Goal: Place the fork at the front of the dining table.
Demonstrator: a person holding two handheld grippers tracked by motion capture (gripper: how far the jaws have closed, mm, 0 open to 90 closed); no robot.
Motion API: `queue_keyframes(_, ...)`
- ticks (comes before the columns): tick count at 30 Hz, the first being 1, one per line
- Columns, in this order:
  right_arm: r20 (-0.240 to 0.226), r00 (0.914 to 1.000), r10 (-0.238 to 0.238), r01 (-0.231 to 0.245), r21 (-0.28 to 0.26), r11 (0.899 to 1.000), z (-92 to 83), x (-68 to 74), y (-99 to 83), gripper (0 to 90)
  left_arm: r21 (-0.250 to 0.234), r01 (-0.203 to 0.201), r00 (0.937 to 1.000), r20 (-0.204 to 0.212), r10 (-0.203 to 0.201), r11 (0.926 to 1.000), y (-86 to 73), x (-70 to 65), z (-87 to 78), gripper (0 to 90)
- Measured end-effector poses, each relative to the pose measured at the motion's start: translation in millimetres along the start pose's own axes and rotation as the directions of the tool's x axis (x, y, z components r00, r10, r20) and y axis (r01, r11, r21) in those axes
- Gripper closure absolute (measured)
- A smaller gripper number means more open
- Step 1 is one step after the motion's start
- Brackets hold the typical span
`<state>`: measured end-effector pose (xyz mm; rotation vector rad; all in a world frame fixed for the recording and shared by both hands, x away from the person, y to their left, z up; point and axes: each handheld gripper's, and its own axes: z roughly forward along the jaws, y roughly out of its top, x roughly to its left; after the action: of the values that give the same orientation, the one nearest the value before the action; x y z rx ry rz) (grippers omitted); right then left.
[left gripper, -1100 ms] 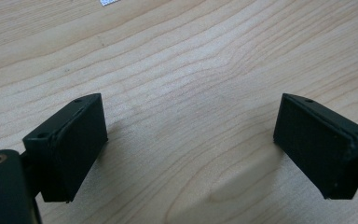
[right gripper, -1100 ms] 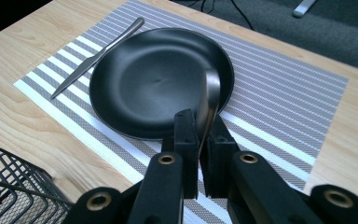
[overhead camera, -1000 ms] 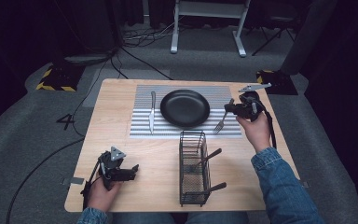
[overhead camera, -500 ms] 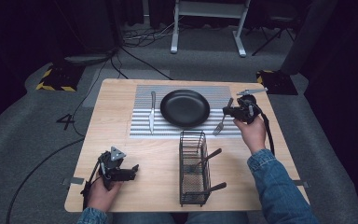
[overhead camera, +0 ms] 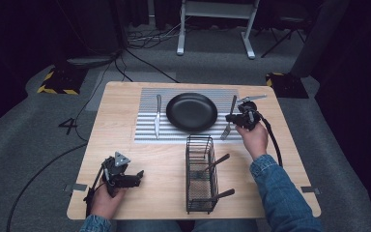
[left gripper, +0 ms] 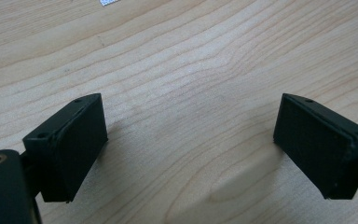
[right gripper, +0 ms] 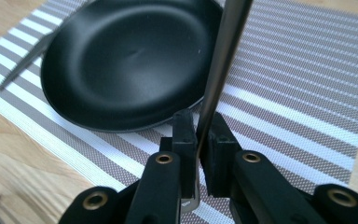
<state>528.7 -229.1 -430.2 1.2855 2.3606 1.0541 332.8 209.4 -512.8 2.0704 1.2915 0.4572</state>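
Observation:
A silver fork point(overhead camera: 228, 124) is clamped by its handle point(right gripper: 222, 51) between the jaws of my right gripper point(overhead camera: 235, 117) point(right gripper: 198, 125). It lies along the striped placemat point(overhead camera: 147, 131) point(right gripper: 303, 93) just right of the black plate point(overhead camera: 192, 112) point(right gripper: 121, 60), tines toward the near side. A knife point(overhead camera: 158, 116) point(right gripper: 25, 65) lies on the mat left of the plate. My left gripper point(overhead camera: 125, 178) point(left gripper: 191, 140) rests at the table's front left, open, with bare wood between its jaws.
A black wire basket point(overhead camera: 200, 175) stands at the front middle of the wooden table point(overhead camera: 116, 104), with two dark-handled utensils sticking out to its right. A cable point(overhead camera: 270, 137) trails from the right gripper toward the table's right edge.
My right gripper has moved a little left and nearer with the fork, closer to the plate. The left gripper has stayed put.

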Motion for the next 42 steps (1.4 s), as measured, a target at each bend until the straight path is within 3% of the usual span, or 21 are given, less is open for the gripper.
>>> queue_keyframes(5, 0.003, 0.9998, 0.018, -0.018, 0.019, 1.0, 9.0, -3.7, -9.3, 84.1, 0.001, -0.001, 1.0, 0.0, 0.001, 1.0, 0.0, 0.1, 0.0, 9.7)
queue_keyframes(12, -0.026, 0.9978, 0.061, -0.061, 0.004, 0.998, 2.4, -12.8, -11.0, 85.7, 0.0, 0.0, 1.0, 0.0, 0.0, 1.0, 0.0, 0.0, 0.0, 9.7)
queue_keyframes(14, -0.056, 0.995, 0.083, -0.083, -0.002, 0.997, -0.6, -16.5, -10.7, 86.0, 0.0, 0.0, 1.0, 0.0, 0.0, 1.0, 0.0, 0.0, 0.0, 9.7)
queue_keyframes(21, -0.067, 0.986, 0.153, -0.151, 0.025, 0.988, 4.6, -28.0, -19.2, 85.7, 0.0, 0.0, 1.0, 0.0, 0.0, 1.0, 0.0, 0.0, 0.0, 9.7)
queue_keyframes(26, -0.036, 0.977, 0.21, -0.209, 0.032, 0.977, 7.4, -35.3, -23.4, 85.8, 0.0, 0.0, 1.0, 0.0, 0.0, 1.0, 0.0, 0.0, 0.0, 9.7)
queue_keyframes(31, -0.007, 0.9739, 0.227, -0.227, 0.039, 0.973, 11.3, -38.4, -23.7, 85.8, 0.0, 0.0, 1.0, 0.0, 0.0, 1.0, 0.0, 0.0, 0.0, 9.7)
queue_keyframes(36, 0.018, 0.9602, 0.279, -0.279, 0.041, 0.959, 19.6, -48.4, -26.4, 85.8, 0.0, 0.0, 1.0, -0.001, 0.0, 1.0, 0.0, 0.0, 0.0, 9.7)
queue_keyframes(42, 0.069, 0.9504, 0.303, -0.306, 0.035, 0.951, 27.5, -54.7, -29.0, 85.8, 0.0, -0.001, 1.0, -0.001, 0.001, 1.0, 0.1, 0.1, 0.1, 9.6)
